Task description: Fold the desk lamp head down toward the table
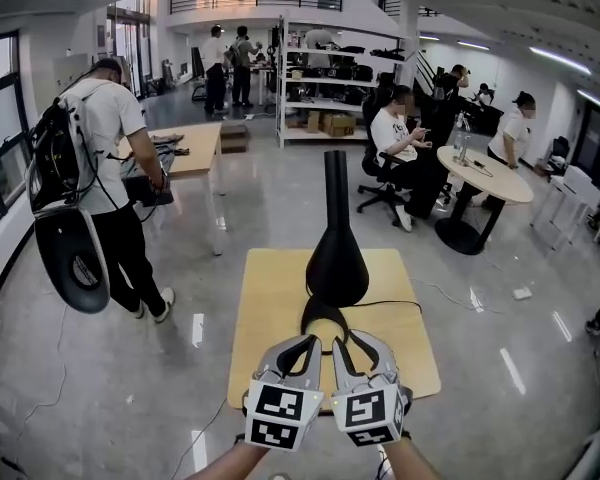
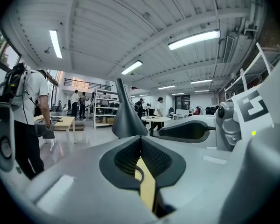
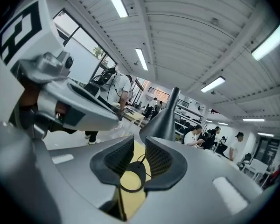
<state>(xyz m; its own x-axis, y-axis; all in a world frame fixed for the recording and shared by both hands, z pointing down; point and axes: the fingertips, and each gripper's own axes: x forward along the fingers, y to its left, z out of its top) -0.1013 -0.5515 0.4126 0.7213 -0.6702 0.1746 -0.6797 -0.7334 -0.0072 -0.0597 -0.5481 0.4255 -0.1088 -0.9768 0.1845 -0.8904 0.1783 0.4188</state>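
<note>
A black desk lamp (image 1: pixel 337 253) stands on a small wooden table (image 1: pixel 270 303). Its bulb-shaped body narrows into a slim bar that points straight up. A black loop (image 1: pixel 323 318) lies on the table in front of it. My two grippers sit side by side at the table's near edge, pointing at the lamp and apart from it. The left gripper (image 1: pixel 304 348) has its pads (image 2: pixel 130 155) meeting at the tips with nothing between them. The right gripper (image 1: pixel 346 346) is open, its pads (image 3: pixel 159 158) parted; only the loop (image 3: pixel 130 177) on the table and the lamp (image 3: pixel 162 120) beyond show through the gap.
The lamp's cord (image 1: pixel 385 303) runs right across the table. A person with a backpack (image 1: pixel 100 168) stands left beside another wooden table (image 1: pixel 190 143). Seated people surround a round table (image 1: pixel 485 176) at right. Shelves (image 1: pixel 330 88) stand at the back.
</note>
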